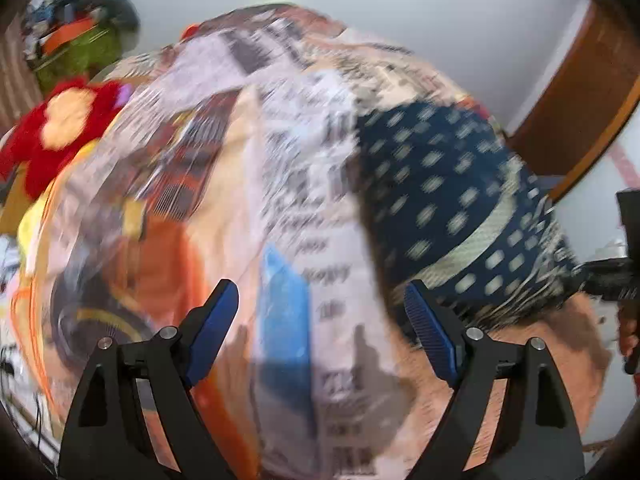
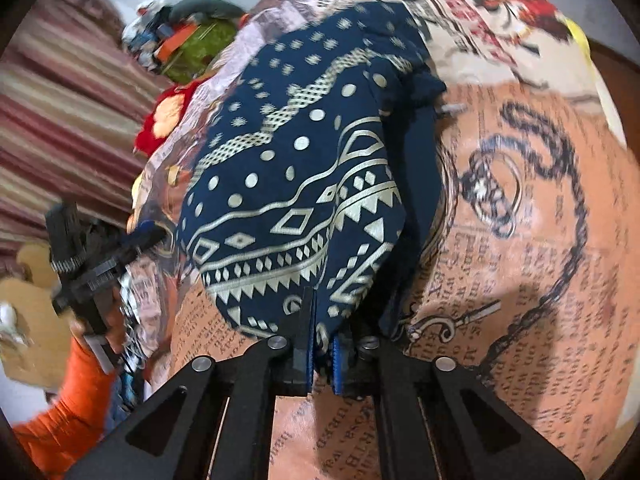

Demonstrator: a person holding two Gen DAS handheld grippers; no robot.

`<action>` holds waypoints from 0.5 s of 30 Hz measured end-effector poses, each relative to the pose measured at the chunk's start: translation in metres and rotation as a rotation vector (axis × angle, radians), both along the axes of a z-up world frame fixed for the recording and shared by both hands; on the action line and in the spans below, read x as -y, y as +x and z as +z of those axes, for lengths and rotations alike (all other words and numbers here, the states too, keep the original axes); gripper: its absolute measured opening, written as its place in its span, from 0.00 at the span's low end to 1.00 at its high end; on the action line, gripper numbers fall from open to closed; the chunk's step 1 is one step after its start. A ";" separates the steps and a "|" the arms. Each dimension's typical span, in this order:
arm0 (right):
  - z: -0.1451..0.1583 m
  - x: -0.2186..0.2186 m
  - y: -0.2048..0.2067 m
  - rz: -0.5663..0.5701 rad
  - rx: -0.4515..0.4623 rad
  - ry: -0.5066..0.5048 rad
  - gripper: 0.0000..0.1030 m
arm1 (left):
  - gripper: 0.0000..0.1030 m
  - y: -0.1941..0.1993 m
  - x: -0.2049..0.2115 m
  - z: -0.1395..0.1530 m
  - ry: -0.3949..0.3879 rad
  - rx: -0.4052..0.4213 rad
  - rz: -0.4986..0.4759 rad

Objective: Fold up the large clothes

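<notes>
On bedsheet (image 2: 520, 208): right tongs (image 2: 322, 344) grip navy garment (image 2: 304, 168).

The left gripper (image 1: 320, 312) is hovering with its two blue-padded fingers (image 1: 212, 332) spread wide apart and nothing lying between them. The right gripper (image 2: 322, 354) is pinching with its fingers drawn almost together, a fold of the navy patterned garment (image 2: 288, 168) caught between the blue pads (image 2: 336, 364). In the right wrist view, the left gripper is showing off to the left side, held in the person's hand (image 2: 100, 320), with an orange sleeve covering the arm below it.
</notes>
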State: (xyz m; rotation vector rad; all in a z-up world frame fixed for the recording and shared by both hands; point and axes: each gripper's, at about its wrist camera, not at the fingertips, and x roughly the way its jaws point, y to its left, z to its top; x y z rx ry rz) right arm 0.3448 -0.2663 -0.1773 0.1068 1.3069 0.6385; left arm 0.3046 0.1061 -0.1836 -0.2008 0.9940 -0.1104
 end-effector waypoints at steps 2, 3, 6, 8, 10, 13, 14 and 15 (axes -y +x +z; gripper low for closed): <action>0.012 -0.001 -0.002 0.027 0.049 -0.063 0.34 | 0.83 0.016 0.002 0.010 -0.065 0.004 -0.045; 0.017 0.000 -0.003 0.029 0.069 -0.081 0.50 | 0.83 0.023 0.004 0.013 -0.089 0.002 -0.059; 0.038 0.006 0.001 0.019 0.140 -0.084 0.62 | 0.85 0.044 0.009 0.019 -0.156 -0.006 -0.093; 0.047 0.012 0.010 -0.006 0.149 -0.051 0.64 | 0.86 0.060 0.014 0.016 -0.192 -0.036 -0.123; 0.050 0.016 0.021 -0.041 0.148 -0.017 0.72 | 0.86 0.076 0.019 0.008 -0.230 -0.075 -0.150; 0.046 0.015 0.049 -0.098 0.109 0.049 0.74 | 0.86 0.098 0.023 -0.012 -0.325 -0.158 -0.170; 0.044 0.010 0.057 -0.114 0.093 0.072 0.74 | 0.86 0.101 0.024 -0.017 -0.347 -0.180 -0.169; 0.039 0.011 0.069 -0.141 0.062 0.102 0.75 | 0.86 0.106 0.025 -0.021 -0.372 -0.201 -0.170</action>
